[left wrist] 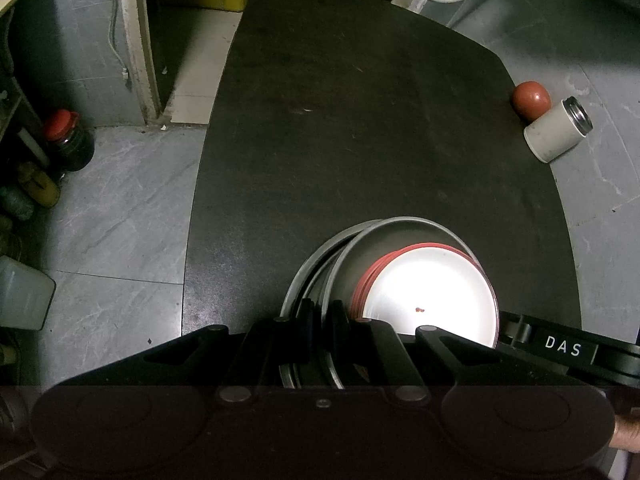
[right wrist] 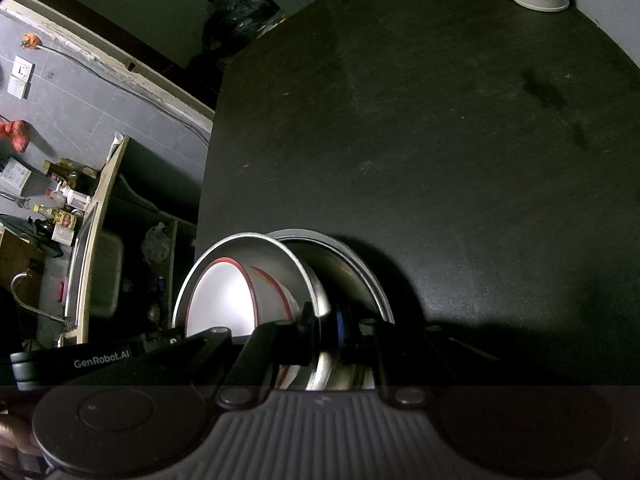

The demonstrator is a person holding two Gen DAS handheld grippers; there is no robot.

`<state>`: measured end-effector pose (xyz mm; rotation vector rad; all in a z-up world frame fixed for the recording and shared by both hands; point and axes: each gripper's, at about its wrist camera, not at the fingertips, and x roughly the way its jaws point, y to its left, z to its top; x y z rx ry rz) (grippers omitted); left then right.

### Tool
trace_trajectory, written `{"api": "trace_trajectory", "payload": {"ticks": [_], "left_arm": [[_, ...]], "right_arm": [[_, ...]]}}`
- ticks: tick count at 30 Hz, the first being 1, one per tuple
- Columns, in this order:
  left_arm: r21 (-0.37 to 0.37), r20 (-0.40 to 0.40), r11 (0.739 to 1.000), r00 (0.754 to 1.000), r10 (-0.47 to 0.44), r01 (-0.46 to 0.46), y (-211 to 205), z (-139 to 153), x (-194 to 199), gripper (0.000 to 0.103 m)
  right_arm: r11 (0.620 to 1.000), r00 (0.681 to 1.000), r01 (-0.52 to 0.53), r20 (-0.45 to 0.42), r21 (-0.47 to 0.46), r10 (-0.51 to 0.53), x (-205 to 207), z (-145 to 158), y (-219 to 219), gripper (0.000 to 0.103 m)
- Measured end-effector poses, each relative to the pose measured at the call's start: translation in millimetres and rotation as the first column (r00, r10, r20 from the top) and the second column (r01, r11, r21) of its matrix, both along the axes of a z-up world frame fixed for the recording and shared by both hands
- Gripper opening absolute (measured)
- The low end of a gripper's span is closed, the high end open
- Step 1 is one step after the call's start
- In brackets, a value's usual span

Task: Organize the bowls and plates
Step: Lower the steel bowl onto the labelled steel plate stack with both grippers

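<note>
Both the left gripper (left wrist: 322, 312) and right gripper (right wrist: 326, 312) pinch the round silver metal plate's rim (left wrist: 404, 222), red-edged white plates (left wrist: 432, 292) just ahead.

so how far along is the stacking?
Done: red-rimmed white plates sit nested in a steel dish, which sits in a second steel dish. In hand: left gripper and right gripper each clamp the inner dish rim. Left: set the stack down on the dark table; no other dishes in view.
</note>
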<state>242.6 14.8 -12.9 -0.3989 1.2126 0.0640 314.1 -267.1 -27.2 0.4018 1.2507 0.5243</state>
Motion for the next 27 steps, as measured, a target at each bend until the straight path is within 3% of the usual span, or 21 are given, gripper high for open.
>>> {"api": "trace_trajectory", "payload": {"ticks": [14,27], "left_arm": [[0.004,0.0,1.0,1.0,0.026,-0.026,-0.9,0.3,-0.3,0.007],[0.058,0.002,0.997,0.998,0.059,-0.059,-12.1,1.9,-3.9,0.008]], "right_arm": [[1.0,1.0,-0.005,0.004,0.001,0.005,0.5,2.0,1.2,0.013],[0.999,0.999,-0.044,0.023,-0.026,0.045,2.6,4.8,4.8,0.014]]}}
